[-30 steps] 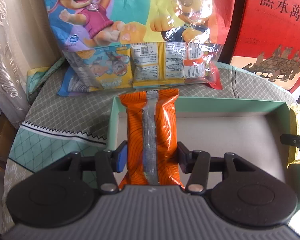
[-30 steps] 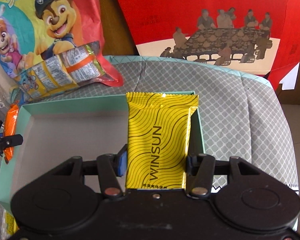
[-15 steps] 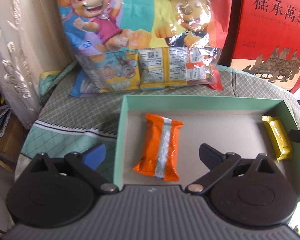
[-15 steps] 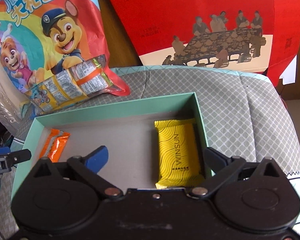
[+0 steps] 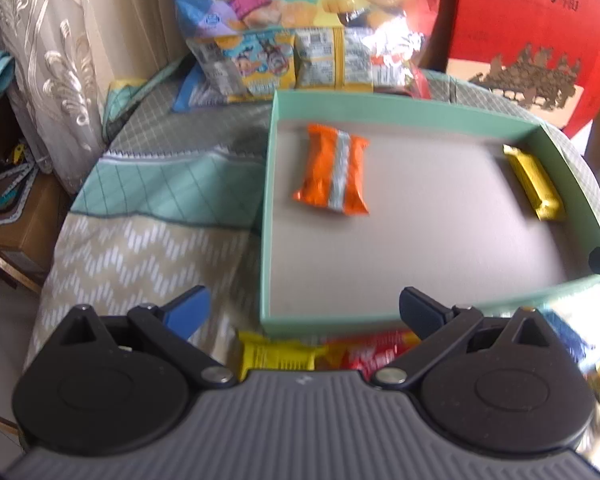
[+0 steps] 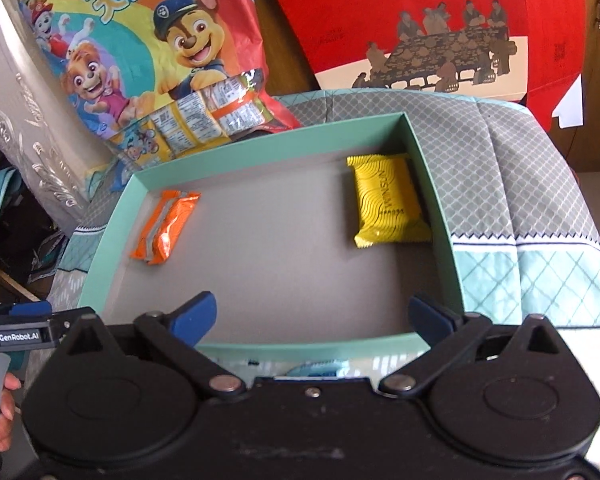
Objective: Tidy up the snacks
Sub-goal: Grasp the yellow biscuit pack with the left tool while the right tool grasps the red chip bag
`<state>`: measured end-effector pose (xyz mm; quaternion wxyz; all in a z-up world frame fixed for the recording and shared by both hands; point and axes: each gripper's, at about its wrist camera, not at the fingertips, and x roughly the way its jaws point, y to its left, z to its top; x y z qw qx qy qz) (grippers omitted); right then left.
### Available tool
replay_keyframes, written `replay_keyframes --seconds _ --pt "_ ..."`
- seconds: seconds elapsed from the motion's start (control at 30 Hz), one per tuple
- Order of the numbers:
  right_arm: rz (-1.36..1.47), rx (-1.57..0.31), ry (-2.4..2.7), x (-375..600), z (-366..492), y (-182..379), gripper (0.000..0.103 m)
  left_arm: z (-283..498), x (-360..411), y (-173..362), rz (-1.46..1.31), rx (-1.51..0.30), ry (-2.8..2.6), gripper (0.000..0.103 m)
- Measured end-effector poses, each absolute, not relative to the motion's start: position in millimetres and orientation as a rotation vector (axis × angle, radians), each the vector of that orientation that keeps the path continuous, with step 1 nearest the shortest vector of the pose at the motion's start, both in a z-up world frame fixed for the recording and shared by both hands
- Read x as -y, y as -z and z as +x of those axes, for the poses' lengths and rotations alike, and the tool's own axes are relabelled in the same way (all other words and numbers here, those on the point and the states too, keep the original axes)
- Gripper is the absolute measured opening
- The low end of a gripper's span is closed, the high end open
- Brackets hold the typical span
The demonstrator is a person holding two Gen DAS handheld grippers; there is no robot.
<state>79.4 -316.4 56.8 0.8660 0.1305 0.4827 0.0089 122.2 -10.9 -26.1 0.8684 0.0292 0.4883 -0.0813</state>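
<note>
Nearest the left gripper, its jaws are standing spread wide and pinching nothing, having just been opening; below them a yellow packet and a red packet are lying loose on the cloth, just outside the near wall of the mint-green cardboard tray. The right gripper is likewise hanging fully spread and empty, its jaws having just been opening, over the tray's near edge, with a pale blue wrapper peeking out beneath it.

Judging from this, the placing step is finishing and the next move is calling for each gripper to drop toward one of those loose packets and close across its narrow width.

Inside the tray, on its matte grey floor, the orange foil packet with a silver seam is resting near the left wall, crinkled and pillow-shaped. The yellow WINSUN packet, glossy with wavy black lines, is lying just beside the right wall.

Farther back, a shiny cartoon-dog snack bag is leaning upright, and a red paper gift bag is standing behind the quilted, diamond-patterned tablecloth.
</note>
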Motion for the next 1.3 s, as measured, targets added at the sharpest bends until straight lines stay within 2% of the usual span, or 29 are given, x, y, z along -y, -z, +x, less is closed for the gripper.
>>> replay_keyframes --seconds 0.27,0.5,0.63,0.67,0.87,0.93,0.97,1.0,1.07,1.23,1.3 --pt "0.289 -1.049 -0.024 297.7 26.0 -42.0 0.103 85.4 -12.1 43.8 0.065 -1.064 0.151 0.103" --pt "0.332 -1.009 0.113 331.0 -11.4 -37.9 0.103 77.2 -31.9 61.8 0.071 -1.096 0.111 0.103" --pt "0.363 -0.996 0.204 359.8 -27.5 -34.5 0.091 82.3 -35.1 73.1 0.064 -1.118 0.090 0.103" --pt "0.384 -1.001 0.222 366.7 -31.5 -31.7 0.084 83.0 -35.0 75.2 0.062 -1.124 0.090 0.103" --pt "0.429 -1.019 0.218 371.2 -42.1 -24.7 0.072 88.0 -26.7 84.1 0.077 -1.134 0.097 0.102" --pt "0.420 -1.015 0.185 361.2 -40.0 -28.4 0.066 89.4 -23.5 85.4 0.076 -1.129 0.109 0.093" --pt "0.414 -1.021 0.164 351.5 -34.1 -30.1 0.059 89.6 -22.8 85.9 0.071 -1.129 0.122 0.077" --pt "0.411 -1.029 0.141 344.7 -33.1 -30.6 0.057 89.8 -22.6 86.8 0.066 -1.131 0.130 0.061" --pt "0.390 -1.058 0.096 328.0 -32.4 -29.3 0.057 87.3 -23.8 84.8 0.056 -1.110 0.146 0.049" --pt "0.289 -1.115 0.048 292.4 -36.6 -15.4 0.059 86.0 -36.8 84.8 0.013 -1.118 0.166 0.048" --pt "0.254 -1.103 0.058 283.5 -37.7 -11.1 0.067 84.1 -41.2 85.5 0.005 -1.120 0.165 0.048"
